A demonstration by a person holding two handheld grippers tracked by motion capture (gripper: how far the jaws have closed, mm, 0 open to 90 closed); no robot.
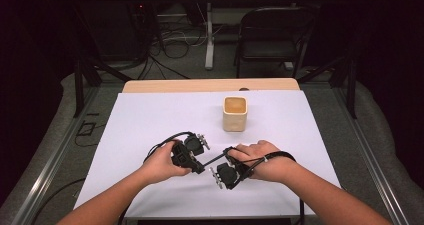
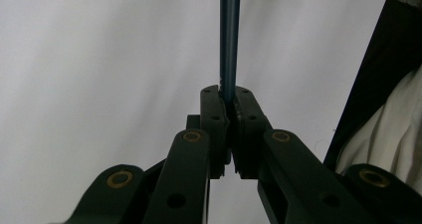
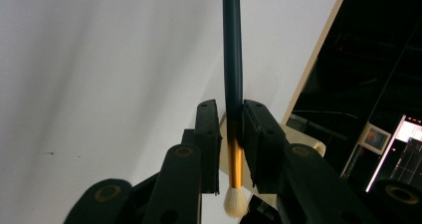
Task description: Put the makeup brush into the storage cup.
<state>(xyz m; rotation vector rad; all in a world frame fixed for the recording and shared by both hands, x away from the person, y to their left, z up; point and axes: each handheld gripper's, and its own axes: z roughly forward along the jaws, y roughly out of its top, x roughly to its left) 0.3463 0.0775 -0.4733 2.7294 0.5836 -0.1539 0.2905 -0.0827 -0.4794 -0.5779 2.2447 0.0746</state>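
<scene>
Your left tool clamps the dark handle end of the paintbrush, keeping it level above the tabletop. Your right tool stands slightly parted around the gold ferrule, freeing it for the cup.

Light wooden table is carrying a white sheet that's covering nearly the whole top; a strip of bare wood is showing along the far edge. Tan square cup is standing upright on the sheet, right of centre, toward the far side.
</scene>
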